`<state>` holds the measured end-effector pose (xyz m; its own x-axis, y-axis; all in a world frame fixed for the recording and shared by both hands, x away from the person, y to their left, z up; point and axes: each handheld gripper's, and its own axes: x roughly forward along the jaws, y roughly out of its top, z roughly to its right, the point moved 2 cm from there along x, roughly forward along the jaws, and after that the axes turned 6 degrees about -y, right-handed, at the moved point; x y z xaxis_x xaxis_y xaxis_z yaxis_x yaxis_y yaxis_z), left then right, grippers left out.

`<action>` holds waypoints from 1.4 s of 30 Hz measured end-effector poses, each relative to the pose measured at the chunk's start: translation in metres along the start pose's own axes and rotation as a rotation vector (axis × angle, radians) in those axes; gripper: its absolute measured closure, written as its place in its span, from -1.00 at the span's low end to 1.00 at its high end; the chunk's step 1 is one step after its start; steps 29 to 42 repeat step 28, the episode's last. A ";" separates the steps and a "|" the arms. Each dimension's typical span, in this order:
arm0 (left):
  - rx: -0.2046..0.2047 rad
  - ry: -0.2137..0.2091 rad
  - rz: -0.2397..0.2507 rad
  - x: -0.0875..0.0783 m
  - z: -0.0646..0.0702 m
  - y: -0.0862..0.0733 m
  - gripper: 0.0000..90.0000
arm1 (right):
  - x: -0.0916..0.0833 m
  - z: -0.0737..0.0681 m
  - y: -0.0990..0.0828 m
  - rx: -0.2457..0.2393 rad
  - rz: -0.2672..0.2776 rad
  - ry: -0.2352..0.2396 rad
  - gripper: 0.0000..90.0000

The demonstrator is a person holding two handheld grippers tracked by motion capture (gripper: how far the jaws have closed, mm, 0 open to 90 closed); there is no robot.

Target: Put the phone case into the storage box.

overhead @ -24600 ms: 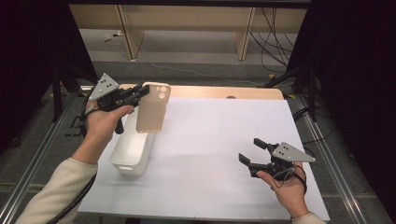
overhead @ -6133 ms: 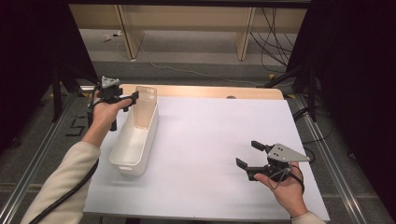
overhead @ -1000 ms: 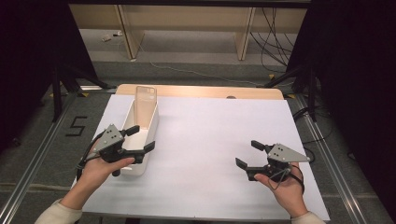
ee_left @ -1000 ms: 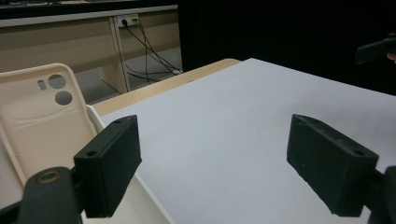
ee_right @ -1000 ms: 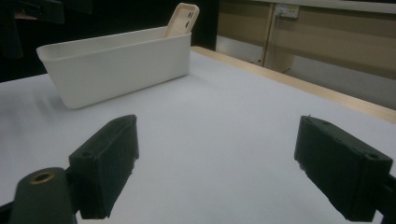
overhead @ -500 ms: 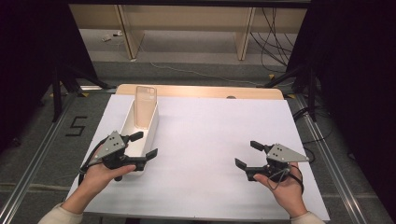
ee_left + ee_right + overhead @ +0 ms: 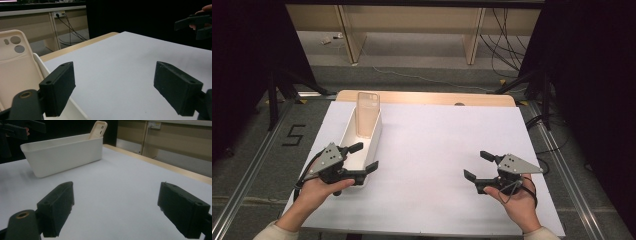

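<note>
I see the translucent beige phone case [image 7: 367,113] standing upright in the white bin [image 7: 353,141], upper left of frame, my left gripper [image 7: 366,159] and right gripper [image 7: 475,166] both released, empty.

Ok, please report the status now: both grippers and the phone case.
Left gripper open, empty. Right gripper open, empty. Phone case standing in white bin, leaning on far end. Nothing in the way.
</note>
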<state>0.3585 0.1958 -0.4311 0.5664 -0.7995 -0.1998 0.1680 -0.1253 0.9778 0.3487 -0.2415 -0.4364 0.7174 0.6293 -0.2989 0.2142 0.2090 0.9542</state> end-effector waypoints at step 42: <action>0.015 0.017 -0.004 0.003 0.004 -0.002 -0.62 | -0.001 0.003 0.000 -0.011 0.004 0.000 -0.65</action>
